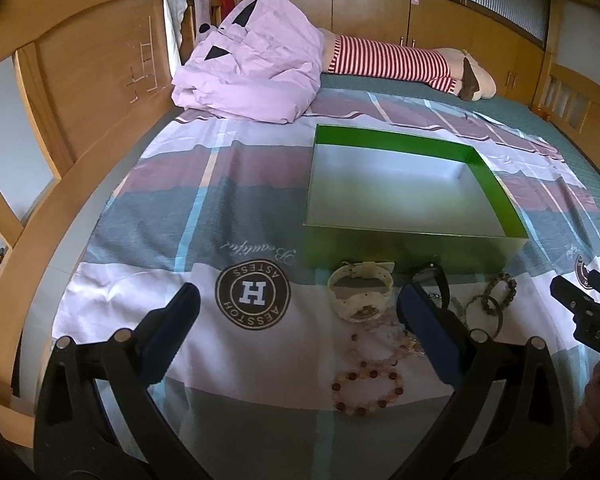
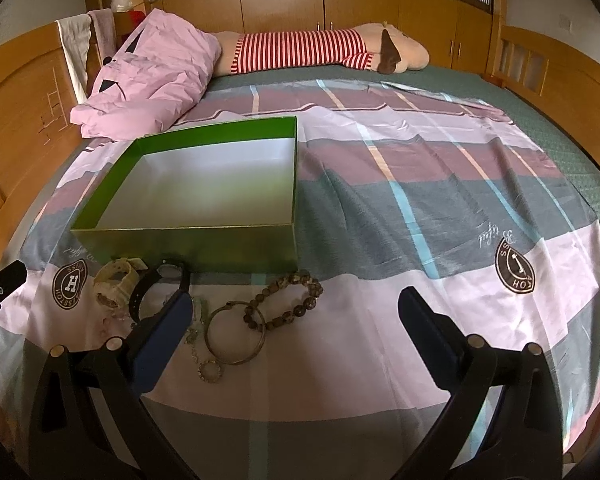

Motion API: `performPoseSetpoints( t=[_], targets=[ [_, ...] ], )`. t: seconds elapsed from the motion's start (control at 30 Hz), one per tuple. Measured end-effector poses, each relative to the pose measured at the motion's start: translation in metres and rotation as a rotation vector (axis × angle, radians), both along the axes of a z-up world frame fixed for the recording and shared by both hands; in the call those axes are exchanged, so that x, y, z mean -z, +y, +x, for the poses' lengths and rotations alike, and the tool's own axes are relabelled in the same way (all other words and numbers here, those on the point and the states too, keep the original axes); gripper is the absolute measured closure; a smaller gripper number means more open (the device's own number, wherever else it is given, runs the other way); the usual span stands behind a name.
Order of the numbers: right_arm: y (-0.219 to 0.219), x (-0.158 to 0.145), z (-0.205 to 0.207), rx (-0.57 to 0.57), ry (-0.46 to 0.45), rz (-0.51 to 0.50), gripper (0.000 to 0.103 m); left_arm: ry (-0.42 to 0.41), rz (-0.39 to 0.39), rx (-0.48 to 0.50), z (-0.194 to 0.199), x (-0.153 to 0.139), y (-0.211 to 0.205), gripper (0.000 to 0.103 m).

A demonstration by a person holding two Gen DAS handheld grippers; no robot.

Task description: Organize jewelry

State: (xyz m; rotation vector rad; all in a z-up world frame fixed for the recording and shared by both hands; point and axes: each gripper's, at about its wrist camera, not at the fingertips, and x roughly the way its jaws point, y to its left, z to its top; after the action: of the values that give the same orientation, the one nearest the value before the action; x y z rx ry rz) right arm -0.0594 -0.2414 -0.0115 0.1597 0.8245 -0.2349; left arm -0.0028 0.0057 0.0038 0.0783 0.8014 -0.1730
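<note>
An empty green box (image 1: 412, 248) (image 2: 188, 244) with a white inside stands on the bed. In front of it lies jewelry: a cream watch (image 1: 360, 292) (image 2: 114, 284), a black watch (image 1: 440, 280) (image 2: 156, 288), a brown bead bracelet (image 1: 500, 288) (image 2: 288, 296), a metal bangle (image 2: 236, 334), a small ring (image 2: 209, 372), and a pink-red bead bracelet (image 1: 366, 392). My left gripper (image 1: 298, 312) is open, hovering over the pink-red bracelet and cream watch. My right gripper (image 2: 296, 312) is open, above the bangle and brown bracelet.
The bed has a patchwork sheet (image 2: 420, 200). A folded pink quilt (image 1: 252, 68) and a striped plush toy (image 1: 400, 64) lie at the far end. A wooden headboard (image 1: 80, 80) runs along the left. The right gripper shows at the edge of the left wrist view (image 1: 584, 304).
</note>
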Motion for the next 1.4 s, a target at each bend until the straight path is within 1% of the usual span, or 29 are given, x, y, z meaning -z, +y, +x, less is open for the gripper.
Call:
performPoseSetpoints(
  t=[0.4, 0.6, 0.9, 0.97, 1.0, 1.07, 1.13, 1.17, 1.23, 1.27, 1.33, 1.37, 1.4],
  targets=[
    [0.002, 0.002, 0.001, -0.030, 0.017, 0.030, 0.001, -0.006, 0.007, 0.020, -0.003, 0.000, -0.005, 0.002],
    [0.002, 0.002, 0.002, -0.030, 0.016, 0.033, 0.001, 0.000, -0.010, 0.016, -0.002, 0.000, -0.001, 0.002],
    [0.002, 0.007, 0.004, -0.042, 0.046, 0.059, 0.001, 0.006, 0.015, 0.019, -0.001, 0.001, -0.003, 0.002],
    [0.006, 0.010, 0.007, -0.064, 0.070, 0.060, 0.001, 0.033, 0.001, 0.034, 0.002, 0.004, -0.004, 0.002],
    [0.009, 0.013, 0.010, -0.087, 0.092, 0.061, 0.001, 0.074, -0.016, 0.060, 0.005, 0.007, -0.005, 0.002],
    [0.014, 0.020, 0.014, -0.119, 0.127, 0.061, 0.001, 0.129, -0.030, 0.081, 0.009, 0.014, -0.007, 0.002],
    [0.015, 0.024, 0.015, -0.130, 0.137, 0.084, 0.001, 0.178, -0.001, 0.096, 0.011, 0.023, -0.012, 0.002],
    [0.014, 0.026, 0.016, -0.140, 0.145, 0.108, 0.001, 0.207, 0.045, 0.097, 0.013, 0.029, -0.016, 0.002],
    [0.010, 0.034, 0.022, -0.156, 0.210, 0.193, 0.001, 0.234, 0.081, 0.107, 0.013, 0.037, -0.020, 0.002],
    [0.007, 0.044, 0.030, -0.163, 0.300, 0.266, 0.001, 0.246, 0.081, 0.115, 0.013, 0.039, -0.020, 0.002],
    [0.004, 0.060, 0.037, -0.195, 0.411, 0.367, 0.001, 0.278, 0.074, 0.131, 0.014, 0.042, -0.021, 0.002],
    [0.000, 0.068, 0.042, -0.201, 0.447, 0.414, 0.001, 0.288, 0.064, 0.139, 0.015, 0.042, -0.020, 0.002],
    [-0.003, 0.072, 0.046, -0.186, 0.471, 0.422, 0.001, 0.292, 0.053, 0.145, 0.015, 0.041, -0.019, 0.002]
  ],
)
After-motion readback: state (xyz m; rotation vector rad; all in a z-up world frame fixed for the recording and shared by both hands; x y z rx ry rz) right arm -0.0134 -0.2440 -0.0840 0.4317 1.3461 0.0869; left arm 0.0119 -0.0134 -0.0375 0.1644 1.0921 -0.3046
